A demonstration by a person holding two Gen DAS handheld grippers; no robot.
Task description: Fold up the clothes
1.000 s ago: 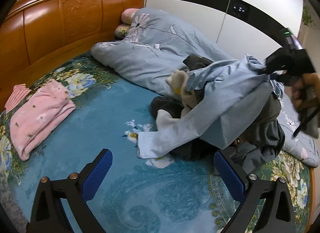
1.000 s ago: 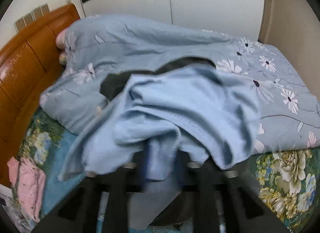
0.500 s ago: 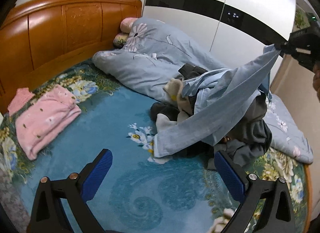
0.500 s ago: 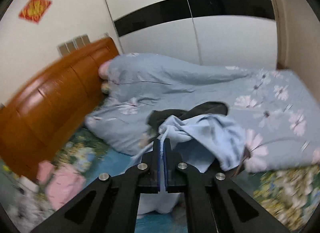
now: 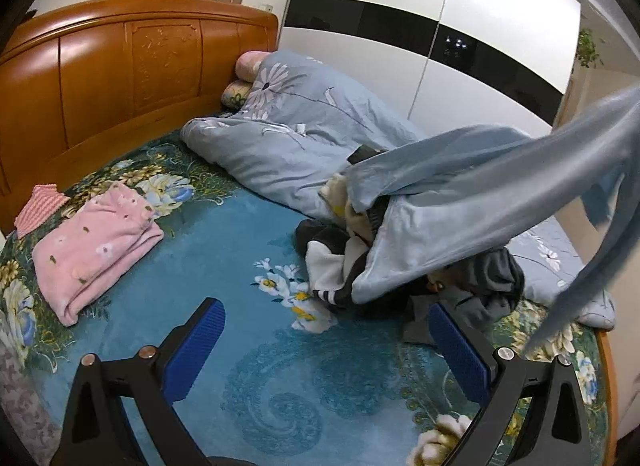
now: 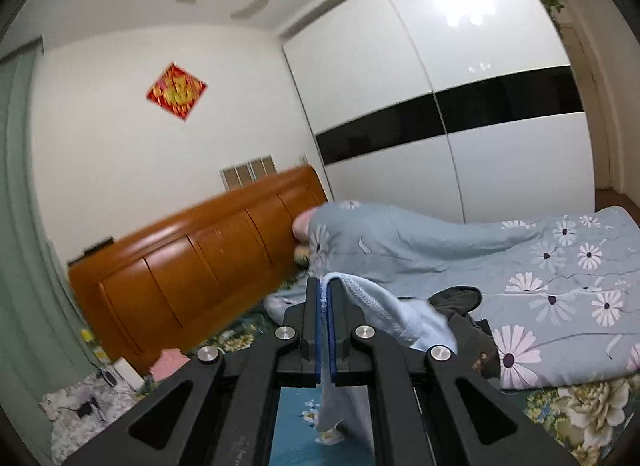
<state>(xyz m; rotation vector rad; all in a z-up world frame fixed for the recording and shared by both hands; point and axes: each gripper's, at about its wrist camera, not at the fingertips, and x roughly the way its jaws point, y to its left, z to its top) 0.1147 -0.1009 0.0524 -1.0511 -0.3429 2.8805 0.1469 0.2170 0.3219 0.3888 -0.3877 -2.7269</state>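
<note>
With the right gripper (image 6: 325, 306) clamped tight on an edge of the light blue garment (image 5: 460, 201) stretched up off the clothes pile (image 5: 400, 266), the step wanted a steady lift clear while the left gripper (image 5: 328, 350), wide open and empty, took a free corner

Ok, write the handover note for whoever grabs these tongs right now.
Right tongs: shut on the light blue garment, lifted off the clothes pile, its lower end draped over the pile.
Left tongs: open, empty, above the floral bedspread.
Done: pink garment lies folded near the headboard.
Left: spread and fold the blue garment, then the dark clothes in the pile.
</note>
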